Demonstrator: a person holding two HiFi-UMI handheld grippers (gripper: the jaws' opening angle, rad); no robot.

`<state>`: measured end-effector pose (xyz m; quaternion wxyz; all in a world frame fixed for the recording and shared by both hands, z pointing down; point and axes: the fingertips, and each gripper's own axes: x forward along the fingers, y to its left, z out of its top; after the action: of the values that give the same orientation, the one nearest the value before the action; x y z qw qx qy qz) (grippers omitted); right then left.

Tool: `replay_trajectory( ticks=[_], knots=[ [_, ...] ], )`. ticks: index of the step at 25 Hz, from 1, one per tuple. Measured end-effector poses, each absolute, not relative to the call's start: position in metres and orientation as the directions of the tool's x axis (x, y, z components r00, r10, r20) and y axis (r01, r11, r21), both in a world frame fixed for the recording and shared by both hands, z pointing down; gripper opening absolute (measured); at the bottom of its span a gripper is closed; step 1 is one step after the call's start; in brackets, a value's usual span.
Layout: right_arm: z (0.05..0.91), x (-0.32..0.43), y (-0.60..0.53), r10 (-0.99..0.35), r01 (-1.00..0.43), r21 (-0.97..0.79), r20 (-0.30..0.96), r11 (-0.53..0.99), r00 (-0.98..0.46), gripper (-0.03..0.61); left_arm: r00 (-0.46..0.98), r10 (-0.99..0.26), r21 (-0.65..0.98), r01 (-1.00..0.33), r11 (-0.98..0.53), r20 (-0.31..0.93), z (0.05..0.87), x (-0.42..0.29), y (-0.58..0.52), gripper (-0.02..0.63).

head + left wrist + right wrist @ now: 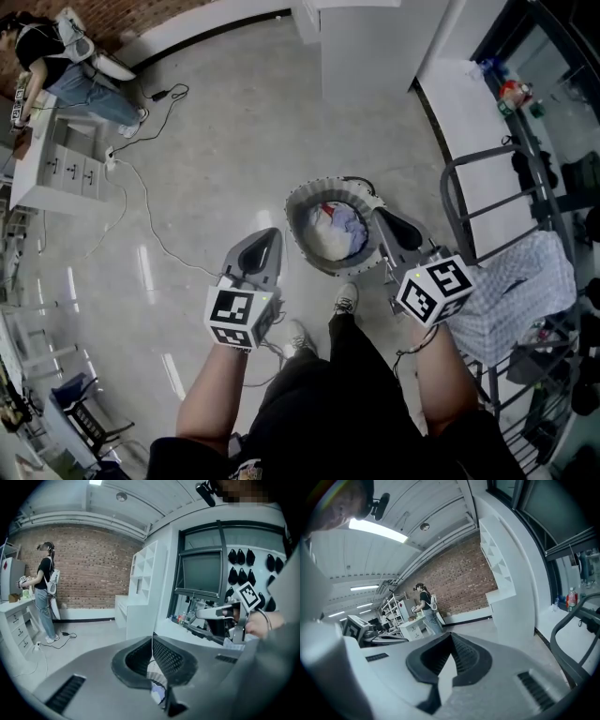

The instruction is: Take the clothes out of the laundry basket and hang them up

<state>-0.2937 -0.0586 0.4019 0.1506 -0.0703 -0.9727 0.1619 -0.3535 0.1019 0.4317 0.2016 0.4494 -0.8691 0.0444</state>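
- Clothes (336,231) lie heaped in the laundry basket (296,240) on the floor, between both grippers.
- Left gripper (266,246): jaws clenched together, empty, just beside the basket's left rim.
- Right gripper (397,228): jaws clenched together, empty, at the basket's right rim.

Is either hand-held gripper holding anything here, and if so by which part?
Nothing. The left hand-held gripper and the right hand-held gripper both have jaws together, empty; the clothes lie in the laundry basket.
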Motion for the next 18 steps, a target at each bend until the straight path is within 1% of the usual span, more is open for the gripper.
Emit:
replay_trajectory(
  ticks=[7,14,18],
  knots=[
    [0.448,-0.320,-0.092,0.253,0.128,-0.370,0.314,0.920,-0.915,0.006,-0.521,-0.743,0.086,-0.792,0.604,0.420,0.461,-0.371,0.049,0.006],
    [0.506,-0.338,-0.111,0.251,0.102,-0.399,0.343,0.911,-0.905,0.006,-0.516,-0.759,0.022,-0.821,0.570,0.396,0.499,-0.387,0.013,0.008],
    [0.542,-0.343,-0.114,0.238,0.083,-0.395,0.362,0.915,-0.901,0.006,-0.488,-0.773,0.000,-0.846,0.534,0.405,0.533,-0.394,0.001,0.009]
  ],
)
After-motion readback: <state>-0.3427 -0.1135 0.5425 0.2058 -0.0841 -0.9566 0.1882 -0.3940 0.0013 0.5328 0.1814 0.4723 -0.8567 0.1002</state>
